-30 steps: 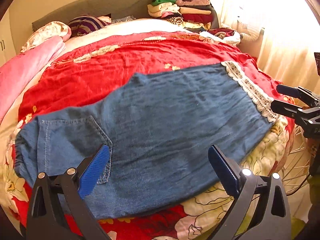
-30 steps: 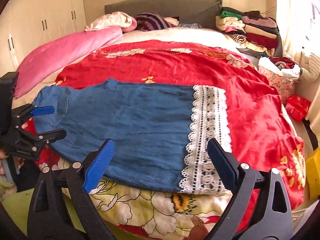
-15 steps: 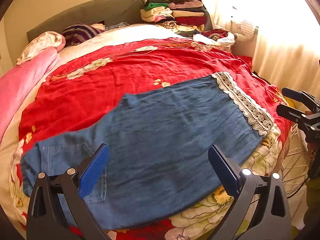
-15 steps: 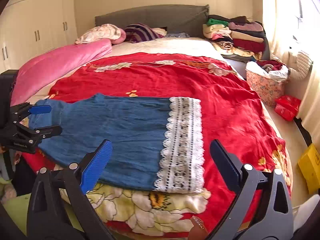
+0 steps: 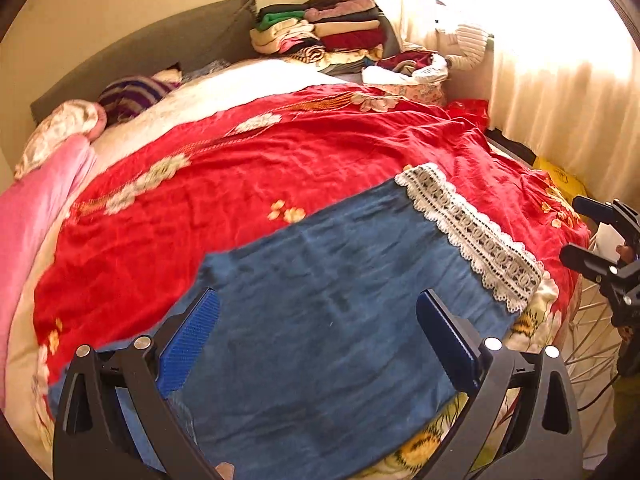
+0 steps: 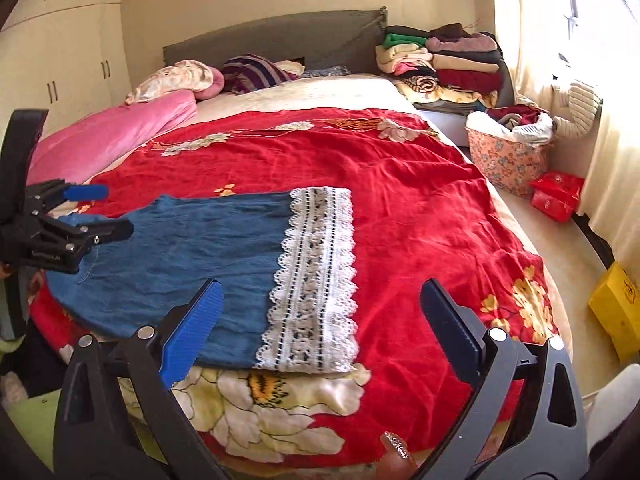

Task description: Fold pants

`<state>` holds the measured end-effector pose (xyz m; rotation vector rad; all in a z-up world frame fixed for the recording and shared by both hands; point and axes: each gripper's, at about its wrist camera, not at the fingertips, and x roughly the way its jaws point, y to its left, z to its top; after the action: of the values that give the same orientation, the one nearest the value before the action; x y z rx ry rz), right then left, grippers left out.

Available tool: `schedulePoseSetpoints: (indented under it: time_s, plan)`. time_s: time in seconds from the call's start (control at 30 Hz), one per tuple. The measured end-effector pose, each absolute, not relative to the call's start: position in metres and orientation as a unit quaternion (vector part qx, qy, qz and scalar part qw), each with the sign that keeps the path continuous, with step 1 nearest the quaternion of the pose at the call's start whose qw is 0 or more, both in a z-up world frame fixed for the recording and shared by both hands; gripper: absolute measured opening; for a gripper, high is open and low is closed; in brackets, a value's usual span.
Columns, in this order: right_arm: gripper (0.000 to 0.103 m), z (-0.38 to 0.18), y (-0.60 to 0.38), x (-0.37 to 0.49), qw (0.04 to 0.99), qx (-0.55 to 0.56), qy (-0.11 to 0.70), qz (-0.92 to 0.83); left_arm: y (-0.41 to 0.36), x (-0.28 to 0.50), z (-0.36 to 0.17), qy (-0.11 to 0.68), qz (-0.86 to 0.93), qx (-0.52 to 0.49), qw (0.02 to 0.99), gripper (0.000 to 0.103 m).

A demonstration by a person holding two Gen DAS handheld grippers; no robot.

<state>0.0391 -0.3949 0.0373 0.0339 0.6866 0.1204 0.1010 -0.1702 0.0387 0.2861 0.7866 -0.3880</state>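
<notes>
The blue pants (image 5: 336,320) lie flat on the red blanket (image 5: 248,184), close to the blanket's near edge. They are spread out long, with a white lace band (image 6: 316,276) at one end. The lace end lies toward the right side of the blanket and the other end toward its left side.

The left tool (image 5: 316,340) hangs over the pants, above the near part of the blanket. Its two blue fingers (image 5: 188,344) stand wide apart — nothing is held between them. The right tool (image 6: 320,328) hangs over the near edge of the blanket, just by the lace band. It is wide too, and it holds nothing.

Each tool shows up in the other tool's view, off to the side of the blanket.

Past the far edge of the blanket is a pink quilt (image 6: 108,140) on the left, and a stack of folded clothes (image 6: 440,64) on the right. Beside the blanket's right side, down on the floor, sits a flowery basket (image 6: 504,160) full of clothes.
</notes>
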Motion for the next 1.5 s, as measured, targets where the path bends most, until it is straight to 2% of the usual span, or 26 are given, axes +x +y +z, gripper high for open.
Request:
schedulePoseSetpoints:
  time_s: [0.33, 0.53, 0.87, 1.0, 1.03, 1.07, 1.13, 1.23, 1.27, 1.3, 1.33, 1.4, 1.5]
  plan:
    - [0.093, 0.025, -0.402, 0.044, 0.936, 0.02, 0.348, 0.048, -0.212, 0.14, 0.036, 0.382, -0.208, 0.175, 0.884, 0.099]
    - [0.093, -0.001, -0.398, 0.056, 0.92, 0.048, 0.384, 0.062, -0.239, 0.172, 0.022, 0.386, -0.228, 0.204, 0.87, 0.099]
    - [0.093, -0.037, -0.394, 0.075, 0.893, 0.104, 0.434, 0.065, -0.272, 0.231, -0.017, 0.429, -0.273, 0.201, 0.837, 0.098]
    - [0.093, -0.04, -0.393, 0.076, 0.893, 0.117, 0.43, 0.06, -0.273, 0.248, -0.035, 0.453, -0.294, 0.165, 0.826, 0.096]
    - [0.093, -0.04, -0.393, 0.075, 0.893, 0.121, 0.429, 0.062, -0.271, 0.251, -0.04, 0.464, -0.303, 0.145, 0.82, 0.093]
    - [0.09, -0.04, -0.392, 0.075, 0.893, 0.126, 0.428, 0.065, -0.27, 0.252, -0.045, 0.476, -0.309, 0.13, 0.813, 0.08]
    - [0.075, -0.041, -0.391, 0.074, 0.89, 0.134, 0.429, 0.075, -0.268, 0.25, -0.049, 0.478, -0.307, 0.121, 0.814, 0.078]
    - [0.046, -0.039, -0.386, 0.078, 0.892, 0.126, 0.426, 0.086, -0.266, 0.244, -0.047, 0.471, -0.31, 0.113, 0.818, 0.059]
    - [0.031, -0.038, -0.386, 0.078, 0.891, 0.131, 0.424, 0.097, -0.264, 0.243, -0.044, 0.469, -0.32, 0.102, 0.817, 0.036]
    - [0.028, -0.037, -0.386, 0.078, 0.889, 0.142, 0.421, 0.112, -0.263, 0.243, -0.041, 0.467, -0.323, 0.097, 0.818, 0.019]
    - [0.026, -0.035, -0.385, 0.078, 0.888, 0.145, 0.419, 0.121, -0.26, 0.241, -0.037, 0.464, -0.326, 0.088, 0.819, 0.015]
    - [0.024, -0.026, -0.379, 0.075, 0.895, 0.137, 0.405, 0.13, -0.255, 0.24, -0.032, 0.462, -0.333, 0.071, 0.819, 0.009]
    - [0.024, -0.008, -0.365, 0.07, 0.904, 0.124, 0.381, 0.148, -0.241, 0.237, -0.024, 0.452, -0.35, 0.024, 0.82, 0.008]
